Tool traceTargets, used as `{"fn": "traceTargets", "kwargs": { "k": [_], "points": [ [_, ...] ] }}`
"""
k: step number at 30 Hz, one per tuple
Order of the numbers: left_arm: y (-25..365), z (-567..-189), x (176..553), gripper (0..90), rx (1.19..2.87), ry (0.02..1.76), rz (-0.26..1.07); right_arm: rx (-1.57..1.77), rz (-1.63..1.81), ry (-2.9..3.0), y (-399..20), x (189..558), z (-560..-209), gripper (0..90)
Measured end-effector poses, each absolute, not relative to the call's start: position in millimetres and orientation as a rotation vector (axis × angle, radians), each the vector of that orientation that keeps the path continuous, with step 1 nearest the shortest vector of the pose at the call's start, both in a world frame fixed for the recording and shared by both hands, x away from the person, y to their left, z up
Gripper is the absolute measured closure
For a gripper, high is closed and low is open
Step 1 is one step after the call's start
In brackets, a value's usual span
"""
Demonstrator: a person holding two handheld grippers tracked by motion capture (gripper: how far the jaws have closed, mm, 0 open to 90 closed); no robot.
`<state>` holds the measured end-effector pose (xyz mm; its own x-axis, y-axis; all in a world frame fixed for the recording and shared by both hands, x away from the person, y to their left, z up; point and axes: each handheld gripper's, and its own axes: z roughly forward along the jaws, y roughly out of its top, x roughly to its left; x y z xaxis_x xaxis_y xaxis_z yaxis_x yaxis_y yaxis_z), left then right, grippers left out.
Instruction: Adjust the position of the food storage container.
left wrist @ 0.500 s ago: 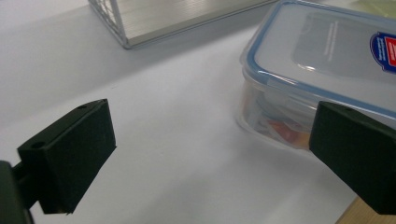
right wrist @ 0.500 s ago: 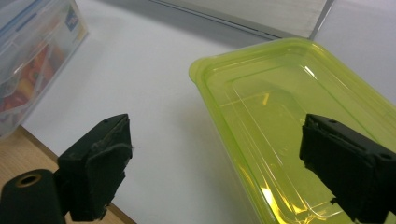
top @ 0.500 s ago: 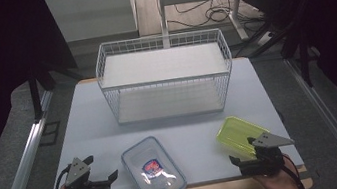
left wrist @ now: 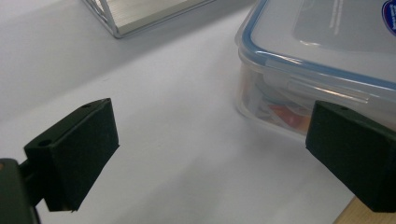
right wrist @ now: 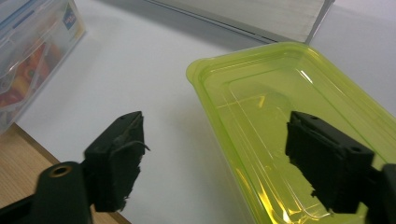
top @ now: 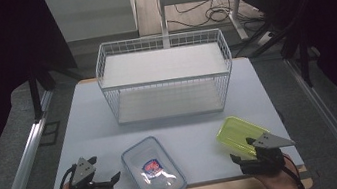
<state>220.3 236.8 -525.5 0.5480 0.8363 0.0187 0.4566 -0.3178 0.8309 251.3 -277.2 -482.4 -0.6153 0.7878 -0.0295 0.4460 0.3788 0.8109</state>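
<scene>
Landmark: I'm taking the wire basket (top: pixel 165 77) at the far side of the bench (top: pixel 89 121) as my reference for everything.
Green tub: the yellow-green tub (top: pixel 237 134) lies on the bench on my side of the basket, off its right end, lidless and empty as far as I can see.
Clear box: the lidded clear box (top: pixel 154 172) with the blue seal sits on my side of the basket too, below its middle, right at the bench's near edge.
Right gripper: my right gripper (top: pixel 256 158) is at the tub's near end; in the right gripper view its fingers (right wrist: pixel 116 158) stand apart, one outside the tub's rim, the other over the inside, nothing pinched yet.
Left gripper: my left gripper (top: pixel 99 181) sits just left of the clear box, fingers (left wrist: pixel 77 154) spread wide and empty, one close by the box's corner.
Handling, tub: I'd judge it light, thin and springy plastic, slick and likely to flex or skate if squeezed hard.
Hold, tub: I'd pinch the near wall just under the rim, one finger inside, one outside.
Handling, box: I'd expect it stiffer and heavier, with contents inside; grip across a corner wall below the lid.
</scene>
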Motion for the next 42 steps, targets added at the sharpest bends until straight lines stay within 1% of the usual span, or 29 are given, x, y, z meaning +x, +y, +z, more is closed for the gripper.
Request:
{"fn": "traceTargets", "kwargs": {
  "k": [1,2,3,4,5,6,7,8,9,10,11,17,25,31,34,37,39,40,42],
  "points": [
    [236.7,-525.5,220.3,2.6,1.960,1.045,0.583,1.066,1.121,2.234,-277.3,251.3,-482.0,26.6],
    [236.7,-525.4,220.3,2.6,1.959,1.046,0.583,1.074,1.112,2.242,-277.3,251.4,-480.8,35.8],
    [237.0,-525.5,220.4,2.6,1.956,1.047,0.580,1.074,1.112,2.242,-277.3,251.4,-480.8,35.8],
    [237.8,-525.5,220.6,2.6,1.948,1.048,0.568,1.075,1.113,2.255,-277.2,251.7,-480.1,40.7],
    [239.4,-525.7,220.8,2.6,1.933,1.053,0.550,1.060,1.081,2.281,-275.5,252.2,-479.8,52.9],
    [240.4,-525.8,220.9,2.6,1.927,1.057,0.545,1.054,1.067,2.294,-274.9,252.2,-479.7,59.7],
    [241.5,-525.8,220.7,2.6,1.920,1.062,0.543,1.054,1.067,2.294,-274.9,252.2,-479.7,59.7],
    [242.8,-525.7,220.4,2.6,1.912,1.067,0.541,1.050,1.057,2.310,-274.1,252.3,-479.6,68.1],
    [243.9,-525.7,220.0,2.7,1.907,1.068,0.540,1.050,1.038,2.347,-273.3,251.9,-478.1,81.9],
    [244.5,-525.8,219.7,2.7,1.905,1.072,0.537,1.050,1.038,2.347,-273.3,251.9,-478.1,81.9],
    [245.1,-526.0,219.3,2.8,1.904,1.077,0.536,1.048,1.027,2.374,-273.6,250.7,-477.4,88.3],
    [248.7,-525.9,217.7,2.8,1.884,1.093,0.525,1.075,0.955,2.424,-282.0,249.3,-482.2,89.1],
    [248.7,-526.0,217.5,2.9,1.882,1.094,0.526,1.151,0.914,2.385,-309.3,252.2,-482.1,89.1],
    [248.0,-526.6,218.3,3.2,1.879,1.099,0.523,1.246,0.879,2.278,-337.8,267.4,-479.2,89.2],
    [247.6,-526.8,218.9,3.2,1.882,1.103,0.519,1.268,0.887,2.269,-341.9,267.8,-474.9,89.1],
    [247.0,-527.4,220.2,3.4,1.884,1.113,0.516,1.229,0.961,2.275,-331.7,266.2,-466.0,88.9],
    [246.4,-527.7,220.5,3.4,1.889,1.115,0.515,1.186,1.005,2.302,-316.2,270.3,-462.2,88.8],
    [245.7,-528.0,220.6,3.4,1.896,1.116,0.519,1.186,1.005,2.302,-316.2,270.3,-462.2,88.8],
    [244.6,-528.2,220.5,3.4,1.909,1.114,0.521,1.126,1.007,2.348,-295.5,277.7,-461.5,88.9]
  ]
}}
